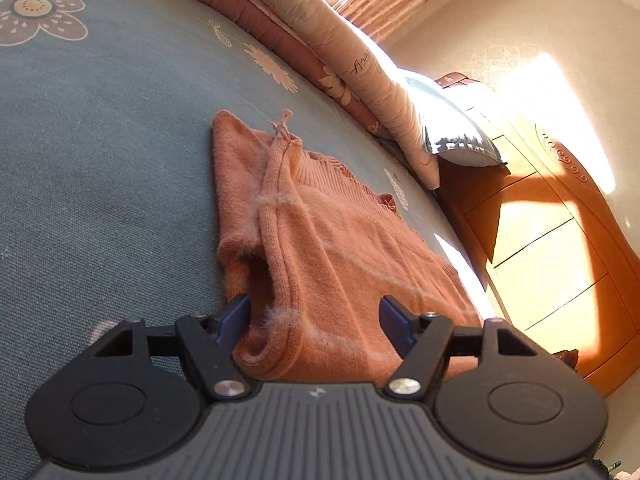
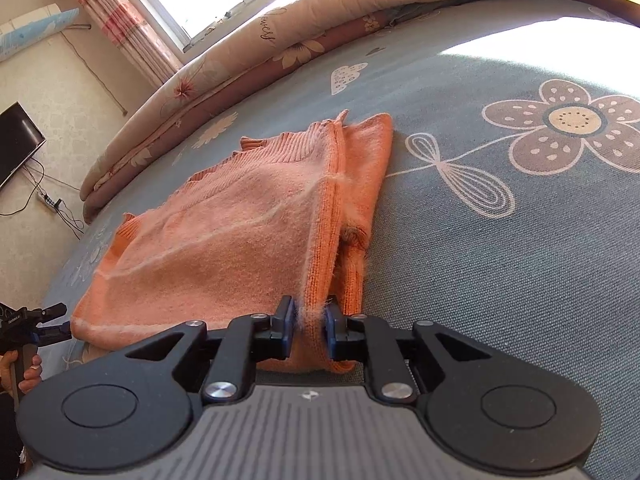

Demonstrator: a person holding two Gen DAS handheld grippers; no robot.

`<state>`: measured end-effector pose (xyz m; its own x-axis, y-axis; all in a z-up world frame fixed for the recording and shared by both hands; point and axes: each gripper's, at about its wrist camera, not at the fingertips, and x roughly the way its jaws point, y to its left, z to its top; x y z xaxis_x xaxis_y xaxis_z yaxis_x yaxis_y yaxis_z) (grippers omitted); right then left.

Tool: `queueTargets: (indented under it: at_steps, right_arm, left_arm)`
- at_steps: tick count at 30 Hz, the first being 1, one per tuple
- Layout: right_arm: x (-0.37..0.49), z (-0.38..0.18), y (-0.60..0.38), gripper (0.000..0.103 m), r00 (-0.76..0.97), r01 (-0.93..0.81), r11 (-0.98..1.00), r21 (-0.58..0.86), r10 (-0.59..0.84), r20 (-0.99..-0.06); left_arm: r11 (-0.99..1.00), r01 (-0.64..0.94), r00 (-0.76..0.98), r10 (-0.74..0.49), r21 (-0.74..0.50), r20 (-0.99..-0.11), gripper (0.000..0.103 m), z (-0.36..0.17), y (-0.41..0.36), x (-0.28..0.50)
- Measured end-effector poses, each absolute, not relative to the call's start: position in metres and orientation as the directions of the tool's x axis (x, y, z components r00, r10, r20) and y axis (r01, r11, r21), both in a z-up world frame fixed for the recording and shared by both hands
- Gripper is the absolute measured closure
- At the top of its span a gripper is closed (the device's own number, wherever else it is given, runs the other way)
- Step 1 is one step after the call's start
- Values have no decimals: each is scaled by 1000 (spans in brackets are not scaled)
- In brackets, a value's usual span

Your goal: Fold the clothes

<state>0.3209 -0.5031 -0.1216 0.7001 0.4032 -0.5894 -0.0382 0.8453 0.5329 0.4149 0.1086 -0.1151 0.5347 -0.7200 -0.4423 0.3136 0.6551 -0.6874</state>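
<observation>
An orange knitted sweater (image 1: pixel 320 232) lies folded on the grey-blue flowered bed sheet (image 1: pixel 100 140). My left gripper (image 1: pixel 316 317) is open at the sweater's near end, its blue pads (image 1: pixel 236 314) standing either side of a rolled knit edge without pinching it. In the right wrist view the sweater (image 2: pixel 224 232) stretches away to the left. My right gripper (image 2: pixel 310 322) is shut on the sweater's raised folded edge at its near right corner. The left gripper (image 2: pixel 38 322) shows at the far left, held by a hand (image 2: pixel 24 372), beside the sweater's other near corner.
A folded floral quilt (image 1: pixel 320 40) runs along the far side of the bed, with a pillow (image 1: pixel 452 124) by the wooden headboard (image 1: pixel 560 220). Window and striped curtain (image 2: pixel 120 20) lie behind. A dark screen (image 2: pixel 16 140) and power strip (image 2: pixel 48 200) sit beyond the bed's left edge.
</observation>
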Motion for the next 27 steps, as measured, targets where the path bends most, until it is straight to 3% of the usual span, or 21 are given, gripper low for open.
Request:
queueTargets:
  at_steps: [4, 9, 10, 13, 15, 22, 27]
  right_arm:
    - [323, -122, -504, 84, 698, -43, 839, 543, 414, -585]
    - [329, -124, -505, 81, 692, -53, 821, 569, 441, -572]
    - [329, -125, -505, 81, 692, -55, 815, 576, 447, -567]
    - [328, -126, -506, 86, 694, -58, 810, 584, 453, -560]
    - [327, -120, -504, 91, 696, -59, 829, 556, 433, -572]
    - [320, -111, -503, 93, 689, -44, 871, 489, 381, -617]
    - [316, -105, -504, 93, 717, -39, 880, 474, 355, -600]
  left_arm:
    - [609, 314, 511, -755, -729, -411, 34, -123, 113, 424]
    - [661, 270, 463, -727, -701, -507, 39, -128, 102, 431]
    - [671, 261, 461, -718, -694, -521, 56, -129, 101, 430]
    - [706, 227, 466, -683, -670, -562, 92, -131, 100, 425]
    - [712, 208, 486, -670, -671, -560, 92, -127, 102, 422]
    - [718, 194, 502, -658, -668, -561, 92, -118, 111, 410]
    - [722, 133, 523, -633, -679, -570, 83, -125, 126, 407]
